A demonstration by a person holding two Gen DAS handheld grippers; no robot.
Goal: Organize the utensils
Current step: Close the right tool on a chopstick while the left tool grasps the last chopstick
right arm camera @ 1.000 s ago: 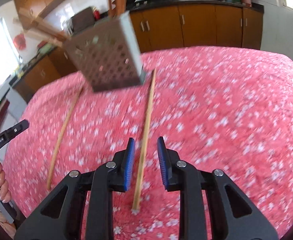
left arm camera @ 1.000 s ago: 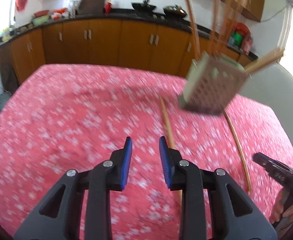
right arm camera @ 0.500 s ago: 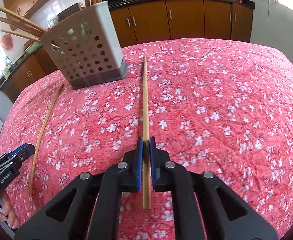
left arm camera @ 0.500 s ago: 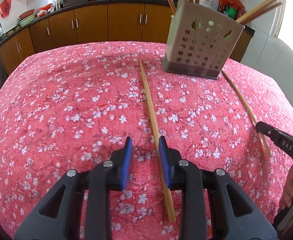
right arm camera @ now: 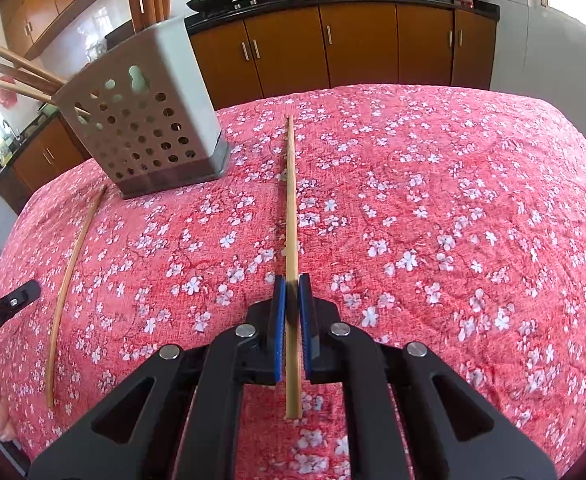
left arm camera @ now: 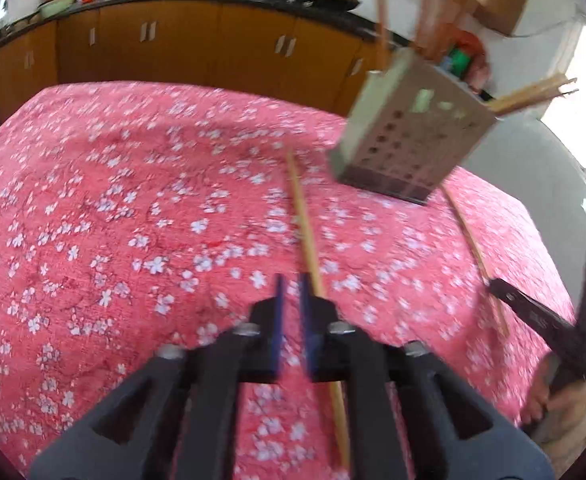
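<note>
Chopstick (right arm camera: 292,216), long pale bamboo, lies on red floral table (right arm camera: 453,220) clamped in right tool (right arm camera: 292,308); lift level w/o slipping, tip into perforated grey holder (right arm camera: 145,128) at 10 o'clock; left tool (left arm camera: 291,312) narrowly open, empty.

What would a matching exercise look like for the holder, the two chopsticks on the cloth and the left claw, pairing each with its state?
Things:
1. perforated holder
2. straight chopstick
3. curved chopstick
4. left claw

States:
A. clamped in the right claw
B. lying free on the tablecloth, gripped by nothing
C. standing on the tablecloth with chopsticks in it
D. open, nothing between its pads

Pairs: 1-C, 2-A, 3-B, 4-D
</note>
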